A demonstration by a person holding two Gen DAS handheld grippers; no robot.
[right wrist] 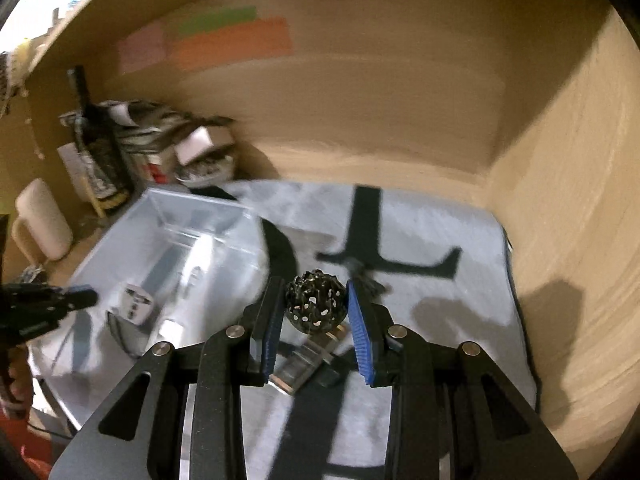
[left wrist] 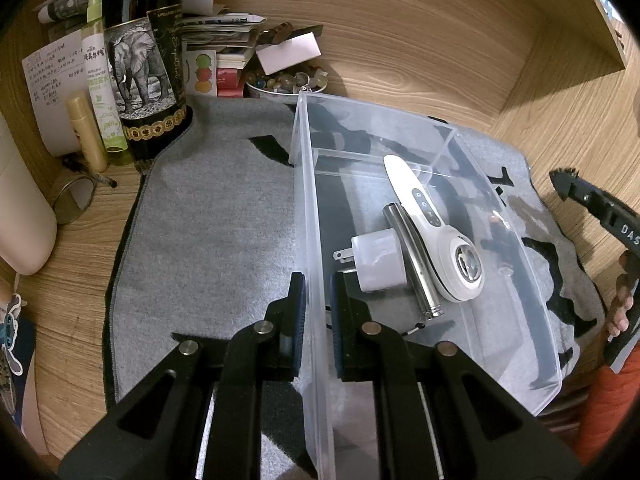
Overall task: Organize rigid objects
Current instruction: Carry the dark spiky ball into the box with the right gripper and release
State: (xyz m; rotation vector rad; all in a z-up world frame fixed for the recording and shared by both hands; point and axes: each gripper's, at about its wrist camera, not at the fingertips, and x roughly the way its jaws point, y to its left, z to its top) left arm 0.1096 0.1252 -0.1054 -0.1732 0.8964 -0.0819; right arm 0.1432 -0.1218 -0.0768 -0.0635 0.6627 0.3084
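Right wrist view blurred: perforated black ball (right wrist: 315, 305) between right tongs (right wrist: 314, 322).

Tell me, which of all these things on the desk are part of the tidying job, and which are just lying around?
Part of the job: clear plastic bin; white plug adapter, metal cylinder and white handheld device inside it; black perforated ball between the right gripper's pads; left gripper clamping the bin wall.

Lying about: wine bottle, spray bottle, bowl of stones, papers.

A bin (left wrist: 516, 240) is sitting on a mat (left wrist: 208, 216). A plug adapter (left wrist: 376, 264), metal tube (left wrist: 412, 260) and handheld device (left wrist: 436, 236) are lying side by side inside it. Bottles (left wrist: 140, 64) are standing behind the mat's left corner.
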